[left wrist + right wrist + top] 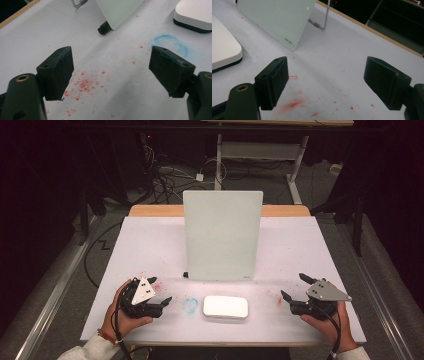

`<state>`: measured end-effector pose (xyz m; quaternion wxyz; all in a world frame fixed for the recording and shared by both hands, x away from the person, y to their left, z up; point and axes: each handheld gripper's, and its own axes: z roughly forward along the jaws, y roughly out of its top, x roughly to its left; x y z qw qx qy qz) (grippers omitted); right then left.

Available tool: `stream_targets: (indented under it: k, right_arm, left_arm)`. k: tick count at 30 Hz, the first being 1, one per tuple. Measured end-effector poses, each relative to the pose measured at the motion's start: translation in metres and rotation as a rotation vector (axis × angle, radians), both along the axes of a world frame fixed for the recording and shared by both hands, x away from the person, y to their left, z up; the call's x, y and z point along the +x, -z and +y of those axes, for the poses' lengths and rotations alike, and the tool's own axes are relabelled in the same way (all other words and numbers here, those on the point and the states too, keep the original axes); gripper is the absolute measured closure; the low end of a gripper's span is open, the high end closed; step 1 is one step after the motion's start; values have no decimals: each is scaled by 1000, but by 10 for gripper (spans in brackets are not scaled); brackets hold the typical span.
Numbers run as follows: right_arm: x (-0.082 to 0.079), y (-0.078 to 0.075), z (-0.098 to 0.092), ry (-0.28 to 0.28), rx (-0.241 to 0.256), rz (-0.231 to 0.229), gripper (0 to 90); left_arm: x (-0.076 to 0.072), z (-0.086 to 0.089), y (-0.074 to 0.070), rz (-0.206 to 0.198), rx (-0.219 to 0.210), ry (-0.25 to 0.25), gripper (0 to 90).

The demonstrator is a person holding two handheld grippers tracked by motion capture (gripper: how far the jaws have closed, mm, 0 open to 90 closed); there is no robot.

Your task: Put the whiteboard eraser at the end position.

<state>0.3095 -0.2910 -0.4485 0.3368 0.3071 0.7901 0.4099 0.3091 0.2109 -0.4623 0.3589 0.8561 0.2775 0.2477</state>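
Observation:
A pale glass board (222,235) stands upright on a wire stand in the middle of the white table (150,245). In front of it lies a flat white rounded block with a dark underside (225,306). My left gripper (161,296) rests at the near left, open and empty, its jaws wide apart over red specks (85,85). My right gripper (295,287) rests at the near right, also open and empty, over red smears (293,103). The board's lower corner (117,12) and the white block (193,13) appear in the left gripper view; the board (274,17) and block (223,52) in the right gripper view.
A faint blue ring mark (190,305) lies on the table between my left gripper and the white block. The table's wooden far edge (155,210) runs behind the board. Cables (165,180) and a desk frame (260,155) are on the floor beyond.

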Motion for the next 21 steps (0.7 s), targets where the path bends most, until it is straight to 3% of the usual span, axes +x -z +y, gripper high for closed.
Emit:
stream_targets:
  k: [21]
  right_arm:
    - [-9, -1, 5, -15, -28, -20, 228]
  left_arm:
    - [-3, -7, 1, -5, 29, 39, 191]
